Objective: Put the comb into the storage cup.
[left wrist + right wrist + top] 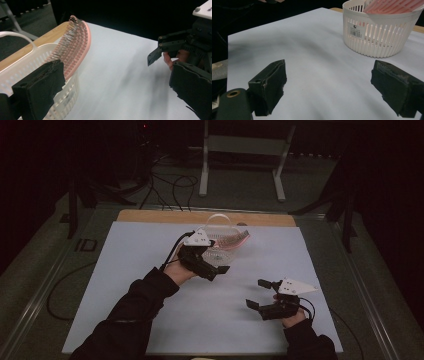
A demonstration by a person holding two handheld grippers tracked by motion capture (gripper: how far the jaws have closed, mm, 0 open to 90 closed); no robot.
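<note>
- Left gripper (212, 265): held above the white sheet (125, 285), just beside the near side of the basket (220, 247). In the left gripper view its two black jaws stand wide apart with nothing between them; one jaw is close against the basket's slatted wall, but contact cannot be confirmed.
- Basket: white plastic, slatted wall, thin hoop handle (218, 218) raised. It stands upright on the sheet near the far edge, just in front of the bare wooden strip (150, 216) of the table.
- Pink brush (235, 241): lies tilted across the basket's rim, bristle side up in the left gripper view (75, 42), one end projecting past the rim. In the right gripper view (392, 5) its pink underside rests on the rim. Neither gripper touches it.
- Right gripper (262, 295): held low over the near right part of the sheet, well apart from the basket. Jaws spread wide, empty; the sheet is visible between them in the right gripper view.
- Floor beyond the table: dark cables (170, 185) and a white stand frame (205, 165).
</note>
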